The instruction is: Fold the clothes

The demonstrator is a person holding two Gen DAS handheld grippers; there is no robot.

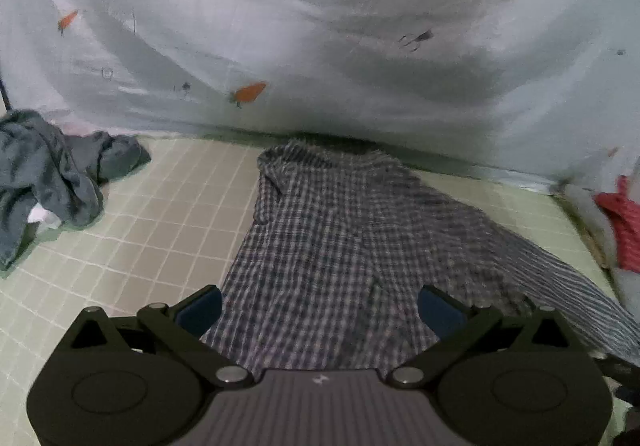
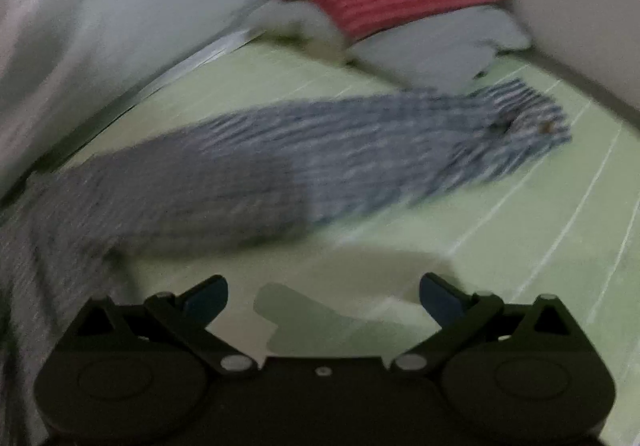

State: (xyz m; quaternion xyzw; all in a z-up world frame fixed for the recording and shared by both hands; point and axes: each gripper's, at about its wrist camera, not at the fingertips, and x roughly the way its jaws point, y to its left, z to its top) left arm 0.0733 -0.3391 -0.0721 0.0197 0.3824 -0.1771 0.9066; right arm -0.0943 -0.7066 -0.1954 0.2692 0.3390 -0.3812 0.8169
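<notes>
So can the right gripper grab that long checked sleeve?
Probably yes. The right gripper is open and empty over bare green mat, and the checked shirt's sleeve lies flat just ahead with nothing between them.

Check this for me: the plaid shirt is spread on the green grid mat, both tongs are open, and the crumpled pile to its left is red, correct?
Not quite. In the left wrist view the crumpled pile left of the plaid shirt is dark grey-blue, not red. The rest holds: the shirt lies on the green grid mat, and both the left tongs and right tongs are open.
</notes>
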